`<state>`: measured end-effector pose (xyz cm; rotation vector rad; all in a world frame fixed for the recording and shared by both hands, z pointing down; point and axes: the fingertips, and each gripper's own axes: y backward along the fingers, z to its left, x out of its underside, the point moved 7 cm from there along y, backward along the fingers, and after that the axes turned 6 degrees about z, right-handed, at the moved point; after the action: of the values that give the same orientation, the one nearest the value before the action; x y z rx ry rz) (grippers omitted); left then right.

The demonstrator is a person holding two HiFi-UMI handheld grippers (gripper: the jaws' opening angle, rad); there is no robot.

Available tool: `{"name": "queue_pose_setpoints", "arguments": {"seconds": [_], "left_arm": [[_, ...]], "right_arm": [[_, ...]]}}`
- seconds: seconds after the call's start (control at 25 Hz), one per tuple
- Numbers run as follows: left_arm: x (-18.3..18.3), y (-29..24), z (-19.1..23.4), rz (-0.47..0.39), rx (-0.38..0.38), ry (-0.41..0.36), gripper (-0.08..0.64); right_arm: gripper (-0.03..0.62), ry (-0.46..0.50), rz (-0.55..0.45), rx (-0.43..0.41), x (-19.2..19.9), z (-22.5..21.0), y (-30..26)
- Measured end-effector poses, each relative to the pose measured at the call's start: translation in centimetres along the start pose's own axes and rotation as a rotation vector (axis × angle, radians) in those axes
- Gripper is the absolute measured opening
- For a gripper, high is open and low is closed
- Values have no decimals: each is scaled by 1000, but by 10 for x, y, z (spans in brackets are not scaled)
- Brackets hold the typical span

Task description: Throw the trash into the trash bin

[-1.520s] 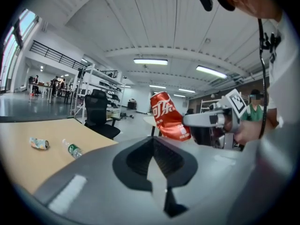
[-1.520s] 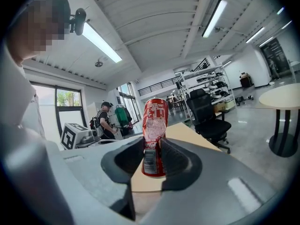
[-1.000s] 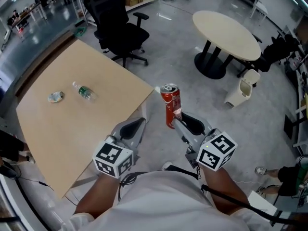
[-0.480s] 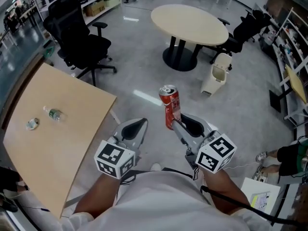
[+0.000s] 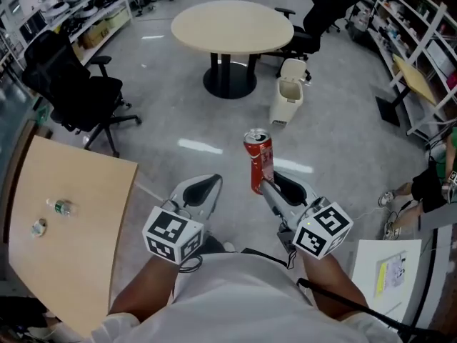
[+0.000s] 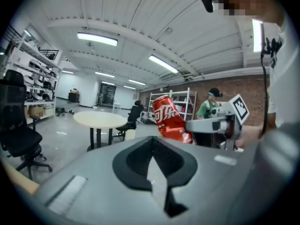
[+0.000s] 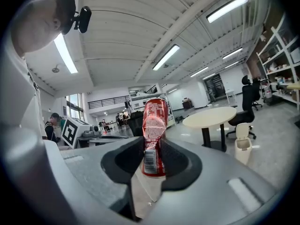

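The right gripper [image 5: 264, 185] clamps a dented red aluminium drink can [image 5: 258, 156]; the left gripper [image 5: 206, 184] is closed and empty. The cream plastic trash bin [image 5: 287, 96] stands well ahead (can not yet dropped in).

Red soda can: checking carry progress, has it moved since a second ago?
Yes. The red soda can has drawn away from the tan rectangular table toward the white plastic trash bin.

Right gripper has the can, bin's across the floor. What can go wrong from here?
1. The right gripper pinches the dented can only near its base; it may tilt or slip out.
2. The trash bin is small and stands beside the round table; a throw from afar may miss.
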<state>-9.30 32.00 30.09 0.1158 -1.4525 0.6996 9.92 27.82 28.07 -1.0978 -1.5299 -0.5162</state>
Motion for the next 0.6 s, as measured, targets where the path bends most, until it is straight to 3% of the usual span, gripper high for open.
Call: {"name": "queue_pose_setpoints", "arguments": {"seconds": [0.36, 0.6], "left_arm": [[-15, -59, -20, 54, 165, -61, 8], [-24, -99, -16, 82, 224, -89, 8]], "right_arm": [[109, -59, -42, 180, 5, -42, 45], [109, -95, -64, 265, 7, -71, 57]]}}
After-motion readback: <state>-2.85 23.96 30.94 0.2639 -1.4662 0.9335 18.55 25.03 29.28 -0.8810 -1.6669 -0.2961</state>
